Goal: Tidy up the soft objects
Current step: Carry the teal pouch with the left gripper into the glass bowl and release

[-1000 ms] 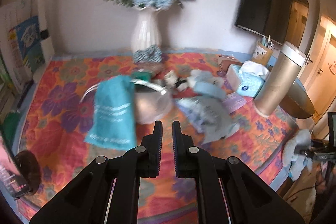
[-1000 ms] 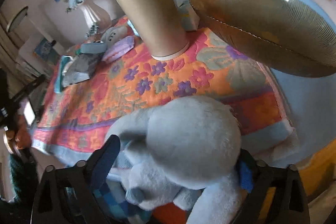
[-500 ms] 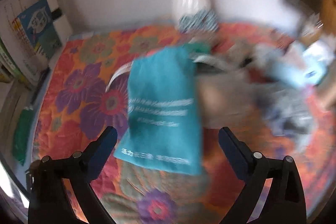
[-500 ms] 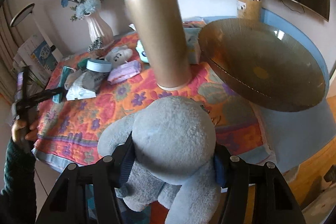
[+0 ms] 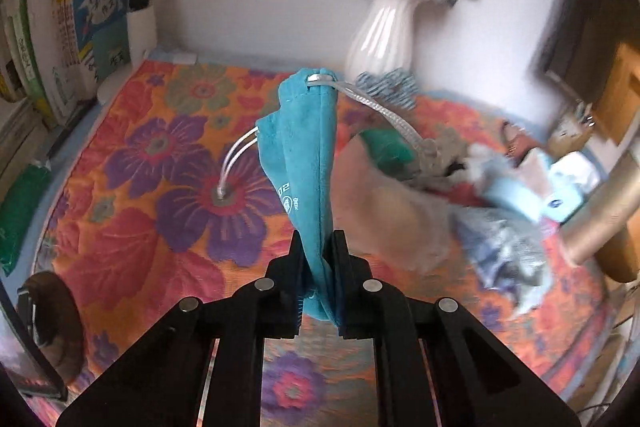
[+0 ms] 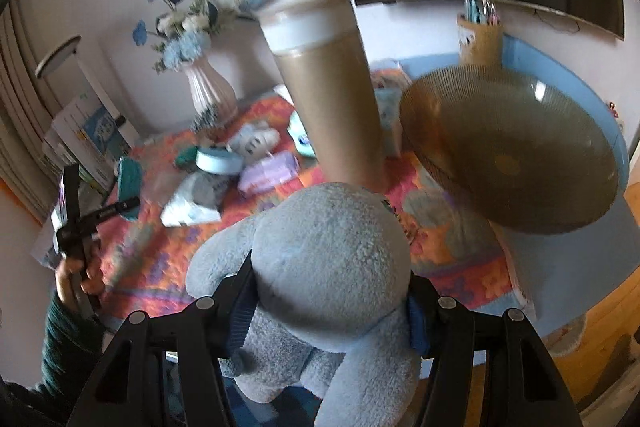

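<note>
Now left tongs (image 5: 318,267) clenched on teal drawstring pouch (image 5: 304,163), creased, white cords dangling, above floral surface (image 5: 132,227). Right tongs (image 6: 330,303) clamp fuzzy grey-blue plush (image 6: 332,259), round-headed, off surface's near edge.

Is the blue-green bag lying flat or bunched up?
Bunched up. The teal drawstring bag stands creased, pinched by the left gripper.

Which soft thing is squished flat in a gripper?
The teal drawstring pouch, pinched thin by the left gripper. The grey plush toy stays puffy in the right gripper.
</note>
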The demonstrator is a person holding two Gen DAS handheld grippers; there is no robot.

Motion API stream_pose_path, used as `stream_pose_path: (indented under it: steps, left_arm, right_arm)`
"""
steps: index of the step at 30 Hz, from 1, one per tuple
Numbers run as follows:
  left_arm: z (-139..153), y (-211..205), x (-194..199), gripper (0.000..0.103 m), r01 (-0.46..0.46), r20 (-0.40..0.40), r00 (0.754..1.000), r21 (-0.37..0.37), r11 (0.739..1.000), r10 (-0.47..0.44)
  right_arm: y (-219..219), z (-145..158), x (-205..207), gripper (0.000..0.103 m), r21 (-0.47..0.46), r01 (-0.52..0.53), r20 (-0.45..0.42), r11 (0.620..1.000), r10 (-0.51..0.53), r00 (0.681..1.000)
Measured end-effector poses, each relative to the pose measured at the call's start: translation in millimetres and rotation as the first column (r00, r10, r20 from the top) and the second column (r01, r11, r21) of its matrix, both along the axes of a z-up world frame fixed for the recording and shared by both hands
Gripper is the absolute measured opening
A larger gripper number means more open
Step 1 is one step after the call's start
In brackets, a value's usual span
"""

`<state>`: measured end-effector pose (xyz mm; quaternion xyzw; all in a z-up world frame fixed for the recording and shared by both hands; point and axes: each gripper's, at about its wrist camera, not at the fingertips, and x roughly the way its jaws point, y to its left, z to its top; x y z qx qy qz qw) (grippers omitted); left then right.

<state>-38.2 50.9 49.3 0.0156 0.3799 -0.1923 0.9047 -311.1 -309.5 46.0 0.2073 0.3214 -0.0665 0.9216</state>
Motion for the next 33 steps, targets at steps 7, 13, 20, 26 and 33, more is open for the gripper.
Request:
stream_pose_path:
  steps: [7, 13, 20, 26, 33]
  left_arm:
    - [14, -28, -21, 0.009, 0.113, 0.009, 0.994, -0.097, 0.989, -0.112]
    - [20, -42, -32, 0.009, 0.175, 0.03, 0.985, -0.118, 0.977, -0.173]
    - [28, -55, -43, 0.009, 0.228, 0.035, 0.974, -0.122, 0.966, -0.225]
    - [50, -78, -70, 0.009, 0.288, 0.088, 0.956, -0.094, 0.953, -0.28]
    - [89, -123, -117, 0.009, 0.413, 0.175, 0.9, -0.055, 0.909, -0.399]
  right_arm:
    - [10, 26, 4, 0.06, 0.028, -0.01, 0.067, 1.0, 0.009, 0.998]
    - [12, 37, 5, 0.06, 0.03, 0.006, 0.085, 1.0, -0.008, 0.996]
    - [0, 47, -4, 0.06, 0.044, 0.027, 0.127, 0.999, -0.032, 0.991]
    - [-16, 60, -27, 0.06, 0.032, 0.064, 0.175, 0.997, -0.069, 0.982]
    - [-50, 85, -67, 0.06, 0.027, 0.138, 0.272, 0.99, -0.14, 0.952]
